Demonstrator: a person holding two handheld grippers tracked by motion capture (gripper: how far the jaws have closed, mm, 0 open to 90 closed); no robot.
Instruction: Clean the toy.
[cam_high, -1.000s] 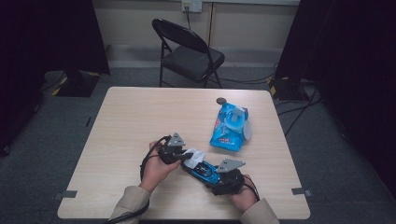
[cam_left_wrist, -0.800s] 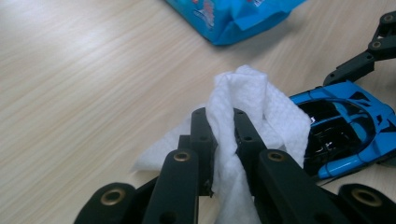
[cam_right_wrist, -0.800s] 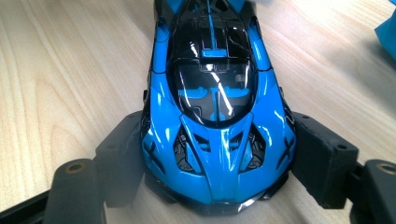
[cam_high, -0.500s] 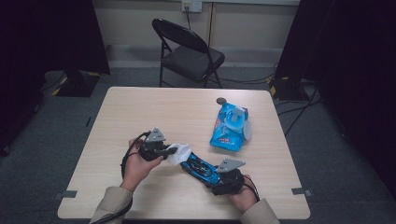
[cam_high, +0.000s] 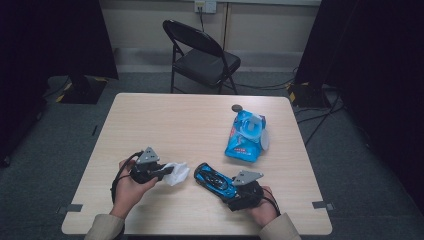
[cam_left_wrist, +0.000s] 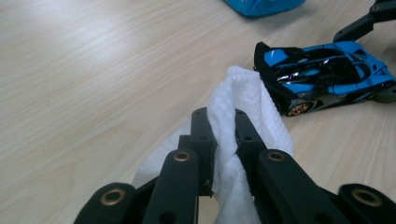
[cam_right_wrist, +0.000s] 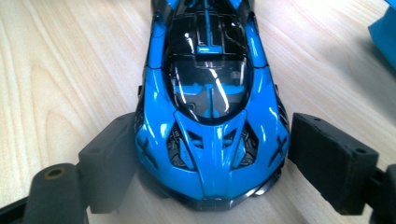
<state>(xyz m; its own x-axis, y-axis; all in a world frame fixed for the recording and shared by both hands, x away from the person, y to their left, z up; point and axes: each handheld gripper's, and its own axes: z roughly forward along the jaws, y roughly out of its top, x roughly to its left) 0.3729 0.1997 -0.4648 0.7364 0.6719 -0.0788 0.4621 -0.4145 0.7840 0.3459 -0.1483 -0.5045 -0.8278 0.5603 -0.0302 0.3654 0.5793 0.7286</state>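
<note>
The blue toy car (cam_high: 215, 181) lies on the table (cam_high: 170, 120) near its six-o'clock edge, nose between the right gripper (cam_right_wrist: 205, 163)'s jaws, which have just been spreading, with a gap at the right pad; at the car's nine o'clock, just apart, the left gripper (cam_high: 165, 172) pinches a white wipe (cam_left_wrist: 233, 135). A blue wipe pack (cam_high: 245, 137) lies at the car's one o'clock.

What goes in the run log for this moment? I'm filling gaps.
left gripper: shut on white wipe | right gripper: just opening, jaws off blue toy car | car on table
</note>
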